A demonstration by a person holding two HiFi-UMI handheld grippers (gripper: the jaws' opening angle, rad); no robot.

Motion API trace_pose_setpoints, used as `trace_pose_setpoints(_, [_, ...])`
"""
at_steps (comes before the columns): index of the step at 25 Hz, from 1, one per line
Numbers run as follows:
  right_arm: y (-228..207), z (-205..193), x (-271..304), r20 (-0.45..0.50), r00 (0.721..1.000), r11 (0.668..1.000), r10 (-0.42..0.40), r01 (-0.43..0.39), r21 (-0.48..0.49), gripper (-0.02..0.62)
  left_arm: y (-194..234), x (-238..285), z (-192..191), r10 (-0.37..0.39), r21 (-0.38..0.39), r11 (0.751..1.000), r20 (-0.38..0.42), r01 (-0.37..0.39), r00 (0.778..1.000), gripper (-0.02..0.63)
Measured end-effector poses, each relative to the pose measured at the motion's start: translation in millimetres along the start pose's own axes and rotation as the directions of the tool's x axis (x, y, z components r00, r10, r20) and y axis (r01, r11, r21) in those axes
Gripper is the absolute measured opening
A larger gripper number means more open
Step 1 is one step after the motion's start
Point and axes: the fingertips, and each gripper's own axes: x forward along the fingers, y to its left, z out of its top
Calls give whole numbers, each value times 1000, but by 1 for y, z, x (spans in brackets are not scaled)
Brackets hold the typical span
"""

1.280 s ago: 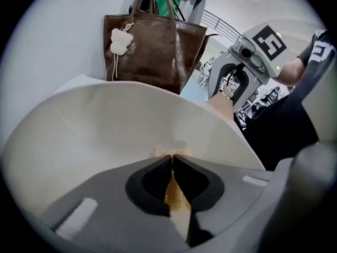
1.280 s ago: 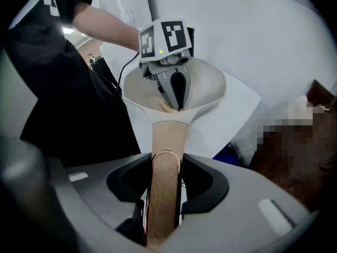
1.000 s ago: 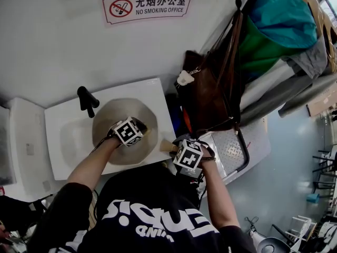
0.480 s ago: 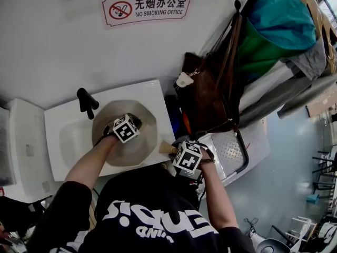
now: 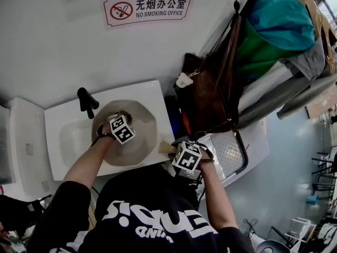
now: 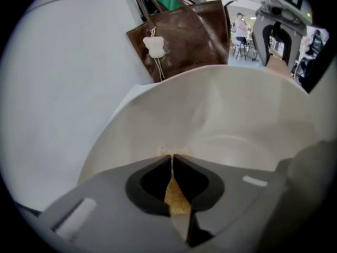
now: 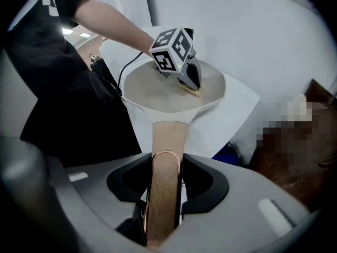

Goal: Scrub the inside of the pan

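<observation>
The pan (image 5: pixel 143 141) is set in the white sink (image 5: pixel 60 141), by the black tap (image 5: pixel 87 100). Its wooden handle (image 7: pixel 167 136) is held tight by the right tongs (image 7: pixel 167 163). A yellow scrub pad (image 6: pixel 174 196) is pinched in the left tongs (image 6: pixel 172 157) and is pressed on the pan's inside, on the side away from the handle. A brown bag (image 5: pixel 210 99) is hung beside the sink.

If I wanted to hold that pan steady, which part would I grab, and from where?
The wooden handle, from its free end, along its length. It is long, narrow and sticks straight out from the pan, clear of the inside; the right gripper is clamped on it that way.
</observation>
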Motion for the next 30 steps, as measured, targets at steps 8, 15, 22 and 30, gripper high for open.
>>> trace_pose_setpoints(8, [0,-1,-1,3,1000,1000,3,-3,6,167,9,-6,-36,85,39,996,-129,-80,988,14])
trace_pose_setpoints(15, [0,-1,-3,11,1000,1000,-2,2,13,167,-2,-20,-55,27,30,999,-170,-22,985,14])
trace_pose_setpoints(22, [1,-1,-3,18,1000,1000,-7,7,24,167,-26,-34,-60,-53,1,999,-164,54,985,14])
trace_pose_setpoints(30, [1,-1,-3,19,1000,1000,-13,12,28,167,-68,-46,-49,-151,19,988,-131,155,980,14])
